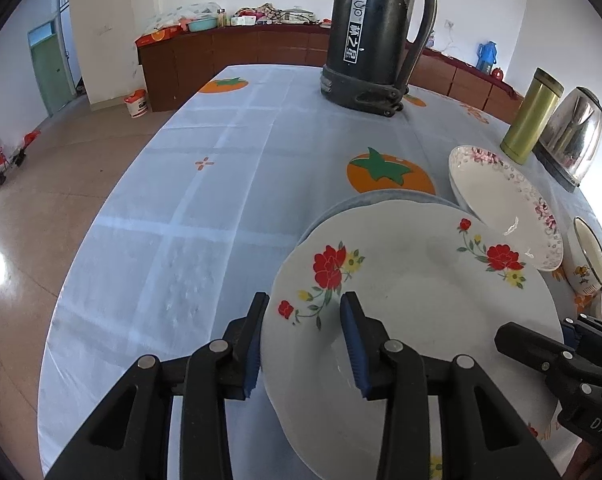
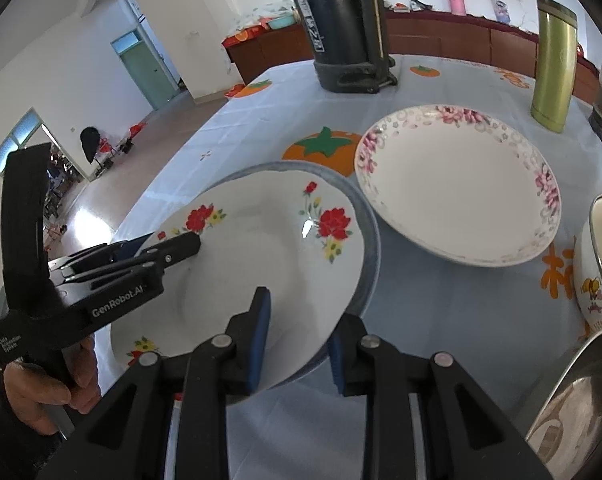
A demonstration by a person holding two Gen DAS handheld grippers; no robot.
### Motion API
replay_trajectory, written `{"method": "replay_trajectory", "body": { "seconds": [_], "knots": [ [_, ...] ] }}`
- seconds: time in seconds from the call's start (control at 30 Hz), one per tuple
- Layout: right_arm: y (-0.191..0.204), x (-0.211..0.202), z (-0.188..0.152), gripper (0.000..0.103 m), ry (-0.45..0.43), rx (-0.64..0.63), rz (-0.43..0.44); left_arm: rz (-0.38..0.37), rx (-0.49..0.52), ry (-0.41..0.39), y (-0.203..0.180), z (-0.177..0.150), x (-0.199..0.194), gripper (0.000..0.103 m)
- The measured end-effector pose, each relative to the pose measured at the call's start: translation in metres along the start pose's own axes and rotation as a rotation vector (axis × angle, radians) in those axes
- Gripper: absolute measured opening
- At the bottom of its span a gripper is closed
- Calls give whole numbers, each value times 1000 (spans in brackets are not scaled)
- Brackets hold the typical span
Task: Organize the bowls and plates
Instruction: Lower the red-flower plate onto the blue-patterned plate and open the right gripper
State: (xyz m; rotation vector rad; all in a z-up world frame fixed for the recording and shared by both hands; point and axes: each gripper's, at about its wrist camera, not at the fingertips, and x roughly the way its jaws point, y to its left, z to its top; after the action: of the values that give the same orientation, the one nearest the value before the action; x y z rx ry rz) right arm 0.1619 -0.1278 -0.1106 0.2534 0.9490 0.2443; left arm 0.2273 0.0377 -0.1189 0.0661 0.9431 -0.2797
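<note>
Red-flowered plate [image 1: 413, 280] rim sits between both open tools' fingers.

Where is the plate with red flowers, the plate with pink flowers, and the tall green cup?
Red-flower plate [image 2: 261, 256]: right wrist view, bare white middle.
Pink-flower plate [image 2: 457, 184]: right wrist view, plain white centre.
Green cup [image 2: 553, 68]: right wrist view, middle of its side.

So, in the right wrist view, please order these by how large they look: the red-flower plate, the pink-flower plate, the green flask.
1. Red-flower plate and pink-flower plate: they look alike. The red one is nearer the camera, so I cannot rank them.
2. Green flask: clearly smallest.
</note>
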Motion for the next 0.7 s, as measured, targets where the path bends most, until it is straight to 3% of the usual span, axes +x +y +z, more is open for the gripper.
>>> {"method": "replay_trajectory", "body": {
  "seconds": [0.43, 0.6, 0.7],
  "knots": [
    [10, 2, 6, 51, 28, 33, -29, 61, 53, 23, -13, 10, 7, 46],
    [18, 7, 11, 61, 45, 29, -69, 219, 92, -20, -22, 12, 1, 51],
    [23, 9, 10, 64, 46, 17, -103, 289, 59, -73, -17, 13, -11, 53]
  ]
}}
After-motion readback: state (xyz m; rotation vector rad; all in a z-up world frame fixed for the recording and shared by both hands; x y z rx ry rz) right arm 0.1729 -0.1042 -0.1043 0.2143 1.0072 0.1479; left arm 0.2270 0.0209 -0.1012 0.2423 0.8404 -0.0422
